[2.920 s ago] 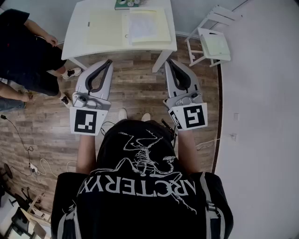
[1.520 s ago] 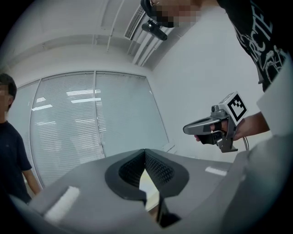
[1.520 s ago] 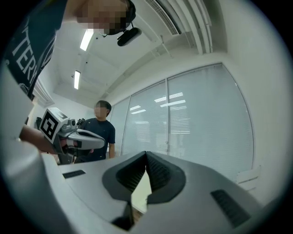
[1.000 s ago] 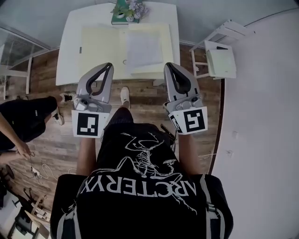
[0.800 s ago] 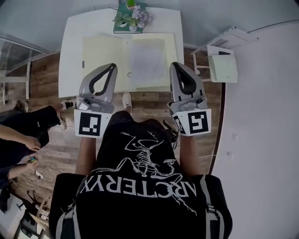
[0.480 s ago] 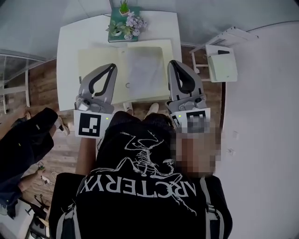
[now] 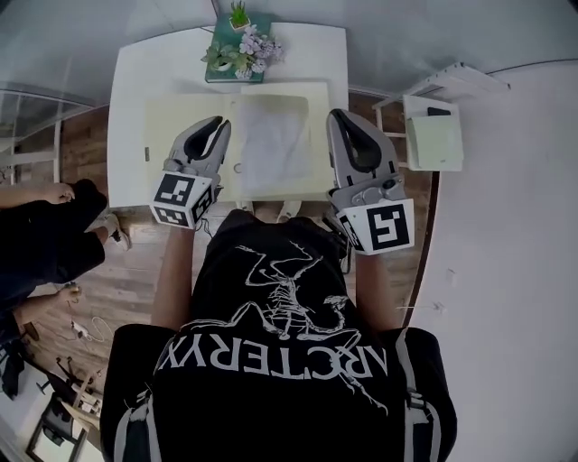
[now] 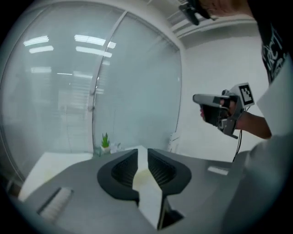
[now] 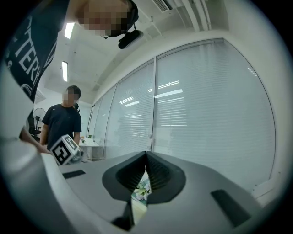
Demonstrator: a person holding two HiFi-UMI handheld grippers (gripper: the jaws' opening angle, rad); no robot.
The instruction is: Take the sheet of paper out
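Folder, open, with sheet inside

Contents: we find the sheet of paper (image 7: 271, 135) lying on the right leaf of the open pale folder (image 7: 167, 126), flat on the white table (image 7: 135, 72). Whether a pocket holds it, we cannot tell from above. Left gripper (image 8: 142, 150): jaws a slit apart, nothing between. Right gripper (image 9: 146, 154): jaws together, empty. Both hang over the folder's near edge, flanking the sheet; placed, we judge, one to steady, one to draw.

Head view: overhead, steeply down past wearer's shoulders onto desk (image 7: 135, 81), mid-distance.
Left gripper view: rides left hand-held gripper (image 7: 215, 124), near-level, faces glass wall (image 8: 55, 91).
Right gripper view: rides right hand-held gripper (image 7: 340, 117), faces blinds (image 9: 206, 114).
Shared by head and left gripper views: potted plant (image 7: 237, 16).
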